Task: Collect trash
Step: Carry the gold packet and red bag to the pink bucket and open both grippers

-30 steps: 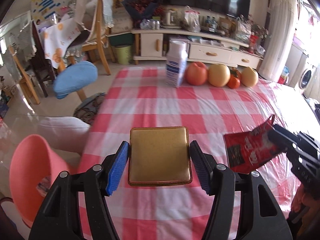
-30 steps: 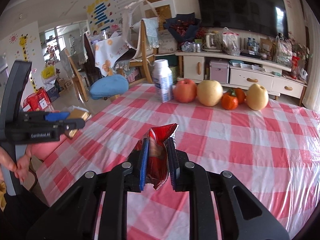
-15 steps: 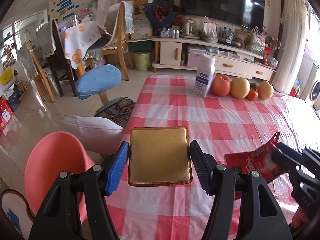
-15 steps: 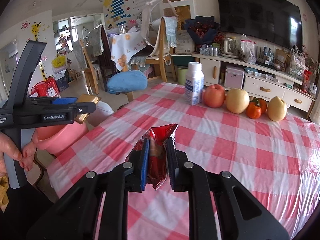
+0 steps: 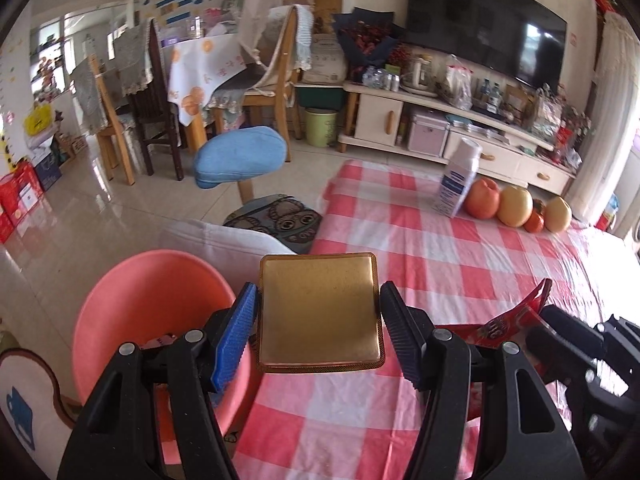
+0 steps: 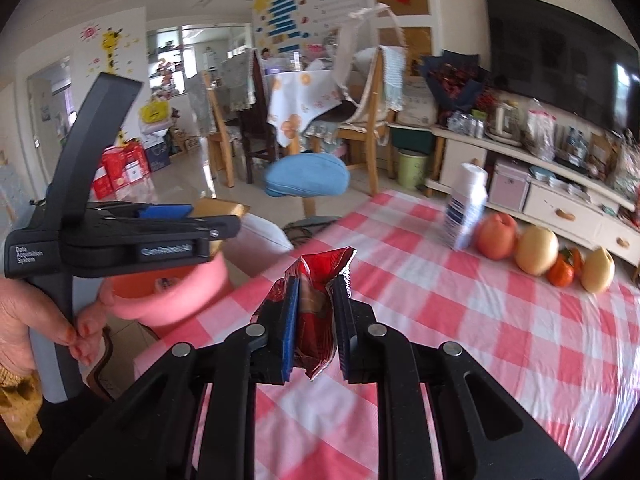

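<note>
My left tool [image 5: 318, 328] is clamped on a flat gold packet [image 5: 318, 308], pads on both side edges, packet held level and sticking fwd past the tips. Packet hangs over the desk edge, w/ the pink bin [image 5: 160, 312] just below-left of it, off the desk. Something small lies inside the bin, can't tell what.

My right tool [image 6: 316, 320] is closed narrow on a crumpled red wrapper [image 6: 316, 300], wrapper upright betw the pads, torn top poking above them, lower corner hanging under. It's above the checkered desk [image 6: 460, 340] near the left edge, bin [image 6: 168, 296] beside it to the left. Left tool [image 6: 208, 224] w/ gold packet [image 6: 216, 210] sits over the bin from this view.

Farther back on the desk: white bottle [image 6: 466, 212] standing, then a row of fruit [image 6: 536, 250] right of it, well apart from both tools. Blue stool [image 5: 240, 156] on the floor beyond the desk.
</note>
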A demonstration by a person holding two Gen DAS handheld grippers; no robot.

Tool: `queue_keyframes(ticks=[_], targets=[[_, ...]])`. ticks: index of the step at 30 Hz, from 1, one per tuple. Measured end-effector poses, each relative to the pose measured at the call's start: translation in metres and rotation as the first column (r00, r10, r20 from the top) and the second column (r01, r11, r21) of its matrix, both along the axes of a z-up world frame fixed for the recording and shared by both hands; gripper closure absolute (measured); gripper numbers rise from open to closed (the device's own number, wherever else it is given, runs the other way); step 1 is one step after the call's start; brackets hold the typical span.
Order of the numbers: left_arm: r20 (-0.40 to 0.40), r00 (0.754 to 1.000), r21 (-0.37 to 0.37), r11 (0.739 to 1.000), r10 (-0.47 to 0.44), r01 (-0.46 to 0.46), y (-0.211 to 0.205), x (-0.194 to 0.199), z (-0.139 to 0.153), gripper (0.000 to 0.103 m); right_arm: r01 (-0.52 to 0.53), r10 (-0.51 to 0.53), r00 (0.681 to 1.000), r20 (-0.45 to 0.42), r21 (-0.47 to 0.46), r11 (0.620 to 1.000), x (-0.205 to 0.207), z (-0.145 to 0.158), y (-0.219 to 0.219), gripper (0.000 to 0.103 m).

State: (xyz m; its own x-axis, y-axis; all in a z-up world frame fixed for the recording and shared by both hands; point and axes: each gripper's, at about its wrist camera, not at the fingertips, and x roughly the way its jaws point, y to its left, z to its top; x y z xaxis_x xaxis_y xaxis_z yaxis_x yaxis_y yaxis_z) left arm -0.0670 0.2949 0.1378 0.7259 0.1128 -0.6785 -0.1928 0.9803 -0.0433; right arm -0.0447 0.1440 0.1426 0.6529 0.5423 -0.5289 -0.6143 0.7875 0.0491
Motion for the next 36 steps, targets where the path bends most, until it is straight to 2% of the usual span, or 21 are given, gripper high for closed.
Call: queue_keyframes(ticks=[7, 11, 13, 17, 24, 25, 27, 28, 29, 30, 33, 36], targets=[[0.021, 0.994, -0.055, 0.993, 0.105, -0.103, 0.042, -0.008, 0.005, 0.040, -0.085, 0.085, 0.996, 0.012, -0.007, 0.996, -0.001, 0.010, 0.052, 0.085], [0.025, 0.982, -0.040, 0.982, 0.185, -0.184, 0.070, -0.013, 0.006, 0.040, -0.136, 0.136, 0.991, 0.017, -0.008, 0.991, 0.000, 0.014, 0.083, 0.085], [0.024, 0.973, -0.044, 0.972, 0.231, -0.230, 0.087, -0.016, 0.004, 0.040, -0.160, 0.161, 0.987, 0.019, -0.013, 0.987, 0.000, 0.015, 0.100, 0.085], [-0.001, 0.948, -0.104, 0.943, 0.318, -0.317, 0.125, -0.024, -0.004, 0.039, -0.210, 0.211, 0.977, 0.021, -0.029, 0.977, -0.002, 0.013, 0.131, 0.085], [-0.047, 0.918, -0.184, 0.900, 0.394, -0.396, 0.161, -0.028, -0.019, 0.039, -0.262, 0.262, 0.965, -0.009, -0.049, 0.964, -0.001, 0.000, 0.177, 0.082], [-0.051, 0.915, -0.187, 0.896, 0.401, -0.403, 0.163, -0.027, -0.021, 0.039, -0.271, 0.270, 0.963, -0.029, -0.053, 0.961, 0.003, -0.006, 0.183, 0.080], [-0.059, 0.911, -0.190, 0.892, 0.407, -0.411, 0.165, -0.026, -0.025, 0.036, -0.253, 0.250, 0.967, -0.053, -0.049, 0.966, 0.007, -0.014, 0.184, 0.054], [-0.066, 0.910, -0.185, 0.891, 0.409, -0.414, 0.166, -0.026, -0.027, 0.024, -0.234, 0.231, 0.970, -0.069, -0.029, 0.972, 0.009, -0.016, 0.179, 0.049], [-0.071, 0.907, -0.171, 0.891, 0.414, -0.420, 0.165, -0.025, -0.029, 0.017, -0.224, 0.223, 0.972, -0.075, -0.008, 0.975, 0.008, -0.016, 0.173, 0.041], [-0.070, 0.906, -0.160, 0.892, 0.417, -0.423, 0.163, -0.025, -0.029, 0.016, -0.214, 0.214, 0.974, -0.078, 0.010, 0.977, 0.007, -0.016, 0.166, 0.035], [-0.038, 0.920, -0.119, 0.912, 0.391, -0.392, 0.151, -0.022, -0.025, 0.011, -0.155, 0.154, 0.986, -0.065, 0.004, 0.988, 0.003, -0.015, 0.142, 0.025], [-0.002, 0.940, -0.085, 0.936, 0.341, -0.340, 0.138, -0.019, -0.019, 0.008, -0.117, 0.116, 0.991, -0.064, -0.005, 0.993, 0.002, -0.017, 0.122, 0.022]])
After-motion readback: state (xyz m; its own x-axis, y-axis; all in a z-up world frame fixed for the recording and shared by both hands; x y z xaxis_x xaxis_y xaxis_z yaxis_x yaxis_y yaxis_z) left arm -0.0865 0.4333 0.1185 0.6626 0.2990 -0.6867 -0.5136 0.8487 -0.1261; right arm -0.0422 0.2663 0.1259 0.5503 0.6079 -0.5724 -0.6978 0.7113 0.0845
